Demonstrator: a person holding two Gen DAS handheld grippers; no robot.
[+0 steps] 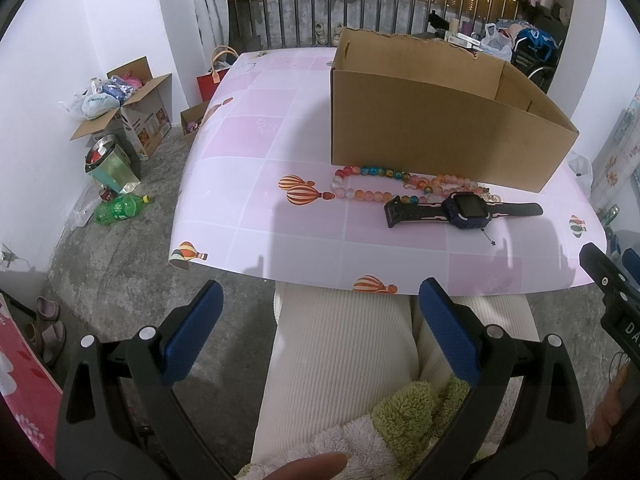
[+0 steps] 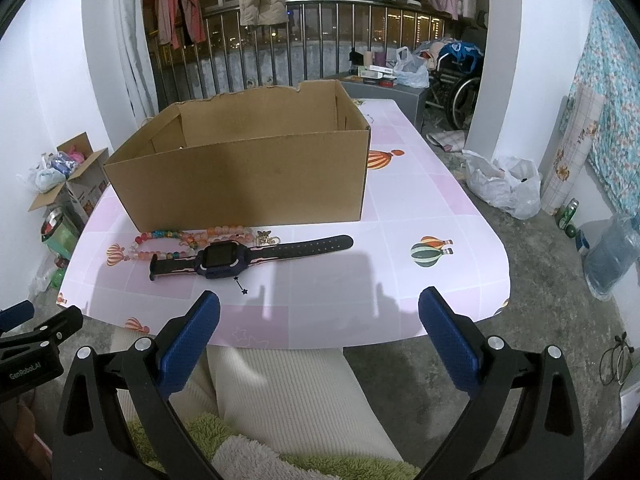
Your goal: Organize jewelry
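Both grippers, left (image 1: 320, 312) and right (image 2: 319, 322), spread wide, empty, held back over lap. Dark strap smartwatch (image 2: 224, 257) and pastel bead necklace (image 2: 188, 240) at 11 o'clock, staged just before open brown cardboard box (image 2: 244, 172) on pink checked table (image 2: 420, 216).

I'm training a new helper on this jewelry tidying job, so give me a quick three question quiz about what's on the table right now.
1. True or false: the watch already lies inside the cardboard box.
2. What lies between the watch and the box?
A. a bead necklace
B. a spoon
C. a candle
3. Fill in: both the left claw and the right claw are ____ and hold nothing.

Key: 1 false, it lies on the table in front of the box. 2 A, the bead necklace. 3 open.
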